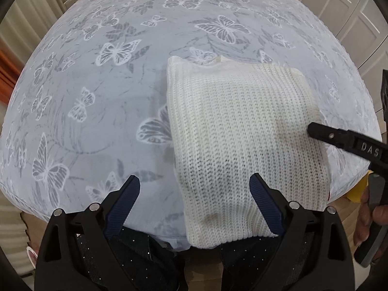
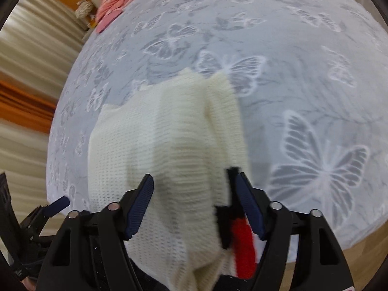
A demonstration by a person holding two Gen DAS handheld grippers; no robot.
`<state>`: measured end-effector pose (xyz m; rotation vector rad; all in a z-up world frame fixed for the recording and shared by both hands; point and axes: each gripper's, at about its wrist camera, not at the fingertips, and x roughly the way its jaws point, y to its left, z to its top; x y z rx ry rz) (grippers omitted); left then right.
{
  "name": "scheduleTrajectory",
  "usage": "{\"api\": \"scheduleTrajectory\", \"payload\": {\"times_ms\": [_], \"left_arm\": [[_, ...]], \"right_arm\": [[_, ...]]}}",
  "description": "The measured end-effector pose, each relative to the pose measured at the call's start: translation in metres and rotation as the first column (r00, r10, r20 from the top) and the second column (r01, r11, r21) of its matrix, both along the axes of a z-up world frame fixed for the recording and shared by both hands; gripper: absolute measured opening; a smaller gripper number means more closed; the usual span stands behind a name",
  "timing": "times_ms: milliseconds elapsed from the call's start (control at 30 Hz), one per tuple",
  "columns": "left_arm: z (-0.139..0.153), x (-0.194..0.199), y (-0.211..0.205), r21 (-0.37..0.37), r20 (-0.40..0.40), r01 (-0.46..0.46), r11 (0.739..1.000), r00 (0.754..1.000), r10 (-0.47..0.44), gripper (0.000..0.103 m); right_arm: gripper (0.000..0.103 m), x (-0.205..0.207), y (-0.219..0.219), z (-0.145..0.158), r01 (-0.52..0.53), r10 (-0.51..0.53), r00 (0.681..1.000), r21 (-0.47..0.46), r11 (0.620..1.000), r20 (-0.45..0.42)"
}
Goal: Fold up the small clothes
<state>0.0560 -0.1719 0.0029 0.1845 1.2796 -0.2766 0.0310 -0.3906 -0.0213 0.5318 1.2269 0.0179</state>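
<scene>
You are hovering the left tongs (image 1: 195, 206), released, at the white knit sweater's (image 1: 242, 135) lower edge on the butterfly-print bed (image 1: 97, 111). The right tongs (image 2: 194, 208) are straddling the fold; grip unclear, likely steadying it.

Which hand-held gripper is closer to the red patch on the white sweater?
Right. The right hand-held gripper has the sweater's red patch beside its fingers; the left hand-held gripper is at the opposite edge.
</scene>
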Motion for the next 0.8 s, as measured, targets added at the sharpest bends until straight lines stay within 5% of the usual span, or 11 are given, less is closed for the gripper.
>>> {"api": "scheduleTrajectory", "payload": {"times_ms": [33,67,267,400,567,633,800], "left_arm": [[-0.002,0.001,-0.001,0.001,-0.004,0.002,1.0,1.0,-0.002,0.089],[-0.003,0.002,-0.001,0.002,-0.007,0.003,1.0,1.0,-0.003,0.089],[-0.009,0.006,-0.001,0.019,-0.006,0.001,1.0,1.0,-0.001,0.089],[-0.014,0.01,-0.003,0.024,-0.013,-0.006,1.0,1.0,0.006,0.089],[-0.013,0.01,-0.005,0.024,-0.006,0.0,1.0,1.0,0.0,0.089],[-0.014,0.01,-0.006,0.028,-0.008,0.002,1.0,1.0,-0.002,0.089],[-0.013,0.009,-0.007,0.023,-0.005,0.004,1.0,1.0,-0.004,0.089]], "right_arm": [[0.026,0.003,0.006,-0.004,-0.027,0.027,1.0,-0.006,1.0,-0.008],[0.022,0.007,0.01,-0.007,-0.045,0.045,0.999,-0.025,0.999,-0.02],[0.017,0.012,-0.001,0.015,-0.028,0.034,0.998,-0.1,0.995,0.057],[0.023,0.02,-0.01,-0.02,-0.048,0.047,0.998,-0.029,0.998,-0.037],[0.036,0.013,-0.017,-0.007,0.006,-0.006,1.0,-0.014,1.0,-0.011],[0.052,0.009,-0.017,-0.002,0.027,-0.027,1.0,-0.046,0.999,0.0],[0.061,0.0,-0.017,-0.003,0.03,-0.031,0.999,-0.079,0.996,-0.009]]}}
